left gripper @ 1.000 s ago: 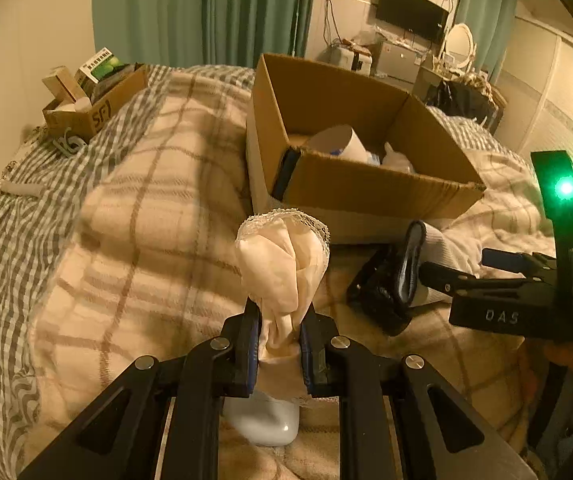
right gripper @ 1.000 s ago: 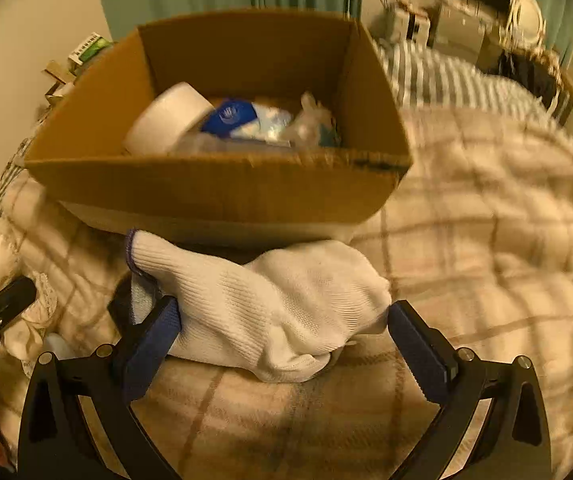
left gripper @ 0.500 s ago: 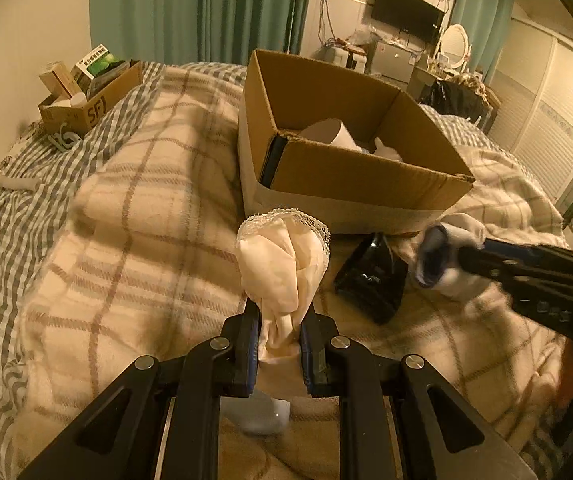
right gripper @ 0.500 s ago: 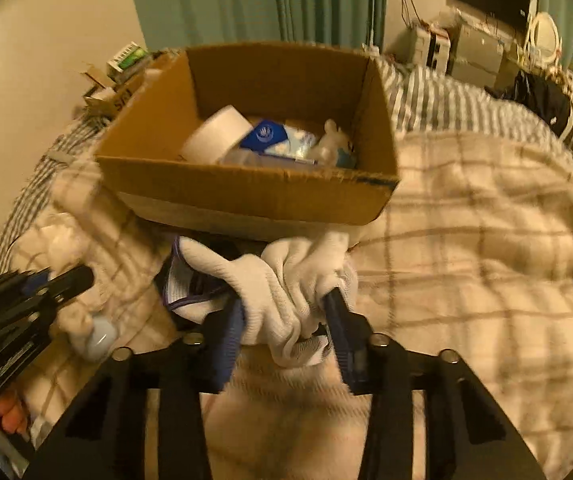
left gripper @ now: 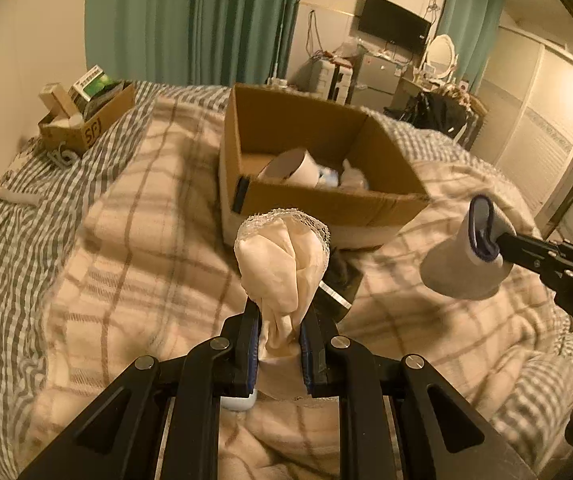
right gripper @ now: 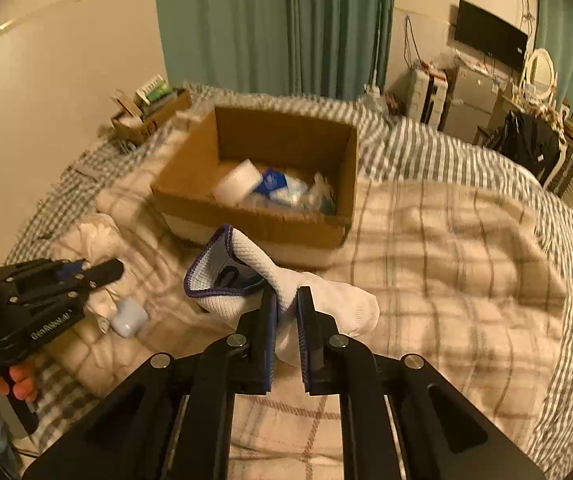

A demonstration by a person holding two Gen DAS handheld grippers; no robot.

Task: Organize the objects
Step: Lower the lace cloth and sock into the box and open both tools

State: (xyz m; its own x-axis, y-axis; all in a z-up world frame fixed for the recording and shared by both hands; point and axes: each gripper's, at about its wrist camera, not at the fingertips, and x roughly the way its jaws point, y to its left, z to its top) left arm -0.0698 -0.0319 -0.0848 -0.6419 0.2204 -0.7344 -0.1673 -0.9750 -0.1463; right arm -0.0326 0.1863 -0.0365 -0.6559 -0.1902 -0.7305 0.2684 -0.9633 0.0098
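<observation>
My left gripper [left gripper: 279, 320] is shut on a cream lace-trimmed cloth [left gripper: 282, 264] and holds it upright above the plaid blanket. My right gripper [right gripper: 286, 312] is shut on a white sock with a blue cuff [right gripper: 246, 276], lifted off the bed; the sock also shows at the right of the left wrist view [left gripper: 462, 268]. An open cardboard box [left gripper: 326, 200] stands just beyond both, holding a white tape roll [right gripper: 238, 182], a blue packet and clear plastic items. The box also shows in the right wrist view [right gripper: 254, 216].
A dark object [left gripper: 338, 280] lies on the blanket behind the cloth. A small white case [right gripper: 128, 316] lies by the left gripper. A small box of packets [left gripper: 86, 120] stands at the far left. A grey checked sheet [left gripper: 2, 240] borders the blanket.
My right gripper closed on the white sock and lifted it off the bed, up and away from the box. My left gripper kept its hold on the cream cloth and rose slightly.
</observation>
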